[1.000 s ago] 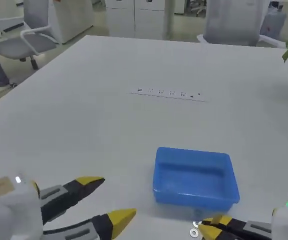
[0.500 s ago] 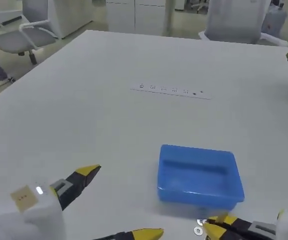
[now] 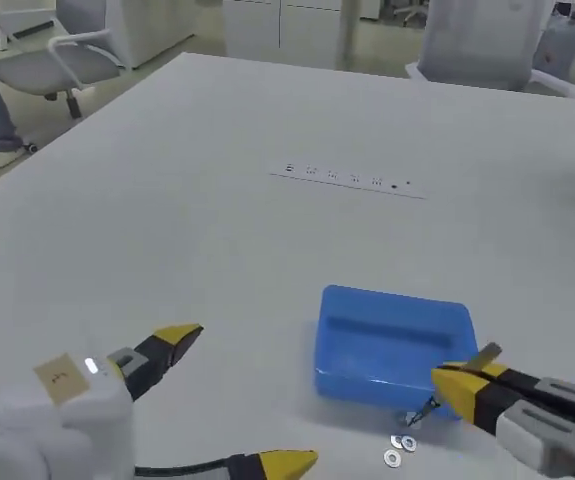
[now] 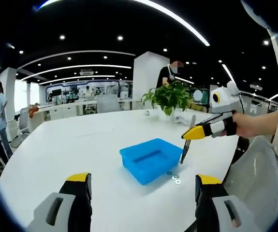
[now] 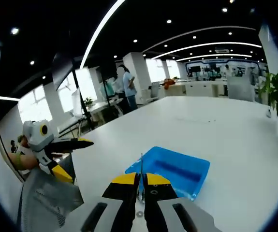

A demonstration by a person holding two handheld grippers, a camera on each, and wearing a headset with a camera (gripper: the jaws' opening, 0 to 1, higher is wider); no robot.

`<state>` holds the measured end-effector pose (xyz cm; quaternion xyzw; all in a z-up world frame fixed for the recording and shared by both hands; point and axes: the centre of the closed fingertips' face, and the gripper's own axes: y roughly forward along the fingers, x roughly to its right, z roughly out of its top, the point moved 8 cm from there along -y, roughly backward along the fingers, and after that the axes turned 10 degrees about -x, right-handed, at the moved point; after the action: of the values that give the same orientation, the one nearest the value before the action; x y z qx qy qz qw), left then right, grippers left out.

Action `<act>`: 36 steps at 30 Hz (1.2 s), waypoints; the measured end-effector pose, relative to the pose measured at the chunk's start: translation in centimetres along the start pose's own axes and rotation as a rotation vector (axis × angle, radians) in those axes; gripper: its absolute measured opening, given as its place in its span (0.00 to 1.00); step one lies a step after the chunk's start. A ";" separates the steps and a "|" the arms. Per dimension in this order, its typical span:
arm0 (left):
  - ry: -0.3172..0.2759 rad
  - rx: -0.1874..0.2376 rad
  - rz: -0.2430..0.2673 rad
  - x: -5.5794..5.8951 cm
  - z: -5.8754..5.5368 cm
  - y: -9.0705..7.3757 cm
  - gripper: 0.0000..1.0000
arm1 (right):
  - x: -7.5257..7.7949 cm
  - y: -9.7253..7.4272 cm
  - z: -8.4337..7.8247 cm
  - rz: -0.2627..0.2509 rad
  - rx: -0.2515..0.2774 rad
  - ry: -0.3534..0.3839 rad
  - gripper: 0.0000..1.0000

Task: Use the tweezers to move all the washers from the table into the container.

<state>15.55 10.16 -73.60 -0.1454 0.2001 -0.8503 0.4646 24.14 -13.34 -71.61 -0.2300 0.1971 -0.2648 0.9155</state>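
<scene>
A blue container (image 3: 395,345) sits on the white table, also seen at container (image 4: 151,158) and container (image 5: 175,169). A few small metal washers (image 3: 403,445) lie on the table just in front of its near edge, also washers (image 4: 173,179). My right gripper (image 3: 459,384) is shut on thin tweezers (image 3: 425,410), whose tips point down just above the washers. From the left gripper view the tweezers (image 4: 187,140) hang beside the container's corner. Whether the tips hold a washer is too small to tell. My left gripper (image 3: 235,398) stands open, left of the container.
A strip of power sockets (image 3: 345,181) is set into the table beyond the container. Office chairs (image 3: 52,60) stand past the far left edge. A potted plant (image 4: 168,96) stands on the table's far side. People are in the room behind.
My right gripper has risen from the bottom edge and come in toward the container's near corner with the tweezers. The left gripper's jaws stand wider apart.
</scene>
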 end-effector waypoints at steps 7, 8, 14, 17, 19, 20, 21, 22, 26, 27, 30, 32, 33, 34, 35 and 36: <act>-0.036 0.016 -0.003 -0.2 0.0 -0.2 0.86 | 3.1 1.3 1.0 -0.030 -0.013 0.012 0.01; -0.037 0.009 -0.004 -0.2 -0.1 -0.1 0.85 | 3.4 1.5 0.9 -0.036 -0.020 0.016 0.01; -0.027 -0.011 -0.020 0.0 -0.2 0.0 0.85 | 6.1 2.8 0.2 -0.091 -0.065 0.049 0.01; -0.027 -0.017 -0.022 0.0 -0.3 0.0 0.85 | 7.1 3.4 0.2 -0.114 -0.084 0.043 0.01; -0.029 -0.019 -0.024 0.0 -0.3 0.0 0.85 | 7.5 3.8 0.1 -0.123 -0.102 0.037 0.02; -0.028 -0.020 -0.023 0.0 -0.3 0.0 0.84 | 7.5 3.9 0.1 -0.124 -0.104 0.033 0.02; -0.027 -0.021 -0.021 0.0 -0.3 0.0 0.84 | 7.6 4.2 0.0 -0.130 -0.112 0.023 0.02; -0.027 -0.021 -0.020 0.0 -0.3 0.0 0.84 | 7.6 4.3 0.0 -0.129 -0.121 0.016 0.02; -0.026 -0.015 -0.009 -0.2 -0.3 0.0 0.84 | 7.7 4.9 -0.5 -0.135 -0.152 -0.021 0.02; -0.030 -0.017 -0.011 -0.2 -0.3 -0.1 0.84 | 7.6 4.9 -0.6 -0.133 -0.152 -0.027 0.02; -0.027 -0.017 -0.010 -0.2 -0.3 -0.1 0.84 | 7.5 4.9 -0.5 -0.125 -0.136 -0.034 0.02; -0.026 -0.020 -0.008 -0.2 -0.3 -0.1 0.84 | 7.5 4.8 -0.5 -0.123 -0.130 -0.047 0.02; -0.025 -0.020 -0.005 -0.2 -0.4 -0.1 0.84 | 7.5 4.8 -0.5 -0.123 -0.129 -0.052 0.02; -0.026 -0.020 -0.003 -0.2 -0.4 -0.1 0.84 | 7.4 4.6 -0.5 -0.124 -0.125 -0.051 0.02; -0.029 -0.018 -0.002 -0.2 -0.4 -0.1 0.84 | 7.4 4.5 -0.4 -0.126 -0.116 -0.050 0.02; -0.031 -0.017 0.000 -0.3 -0.4 -0.1 0.84 | 7.2 4.2 -0.2 -0.119 -0.093 -0.036 0.02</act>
<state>15.44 10.55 -73.87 -0.1625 0.2003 -0.8460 0.4666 31.30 -14.40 -75.71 -0.2883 0.1786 -0.3051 0.8899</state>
